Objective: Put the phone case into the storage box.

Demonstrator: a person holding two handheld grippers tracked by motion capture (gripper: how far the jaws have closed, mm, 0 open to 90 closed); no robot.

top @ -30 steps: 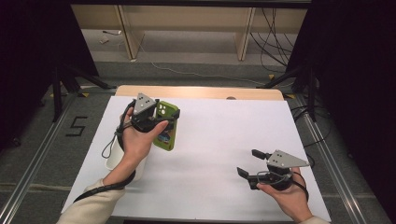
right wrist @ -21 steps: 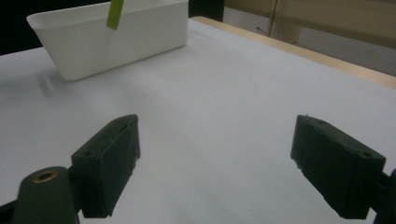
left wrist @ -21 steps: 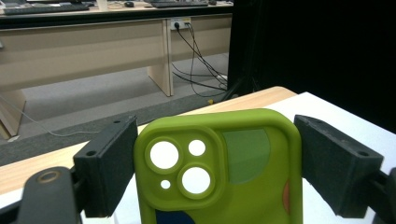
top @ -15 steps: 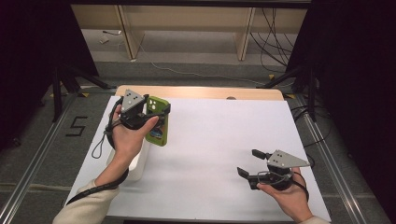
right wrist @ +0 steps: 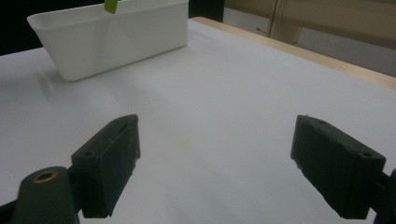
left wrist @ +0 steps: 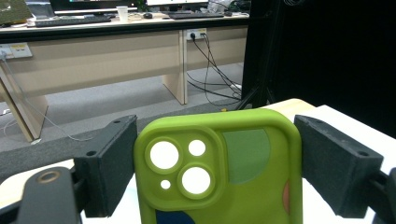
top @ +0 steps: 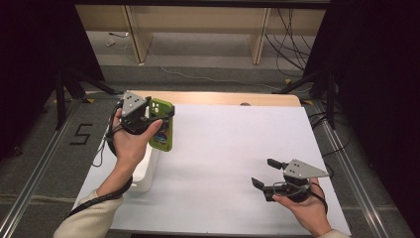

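While I hold the one green phone case (top: 162, 125) clamped by its sides in my left claw (top: 157, 115), lifted over the counter (top: 228, 148) at about ten o'clock, I judge the carry is under way. Next, I reckon, comes lowering it into the single white bin (top: 143, 171) just below at six o'clock. My right claw (top: 265, 173), one of two, rests apart and empty at four o'clock.

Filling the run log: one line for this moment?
left gripper: shut on green phone case | right gripper: open, nothing between jaws | white bin: on table
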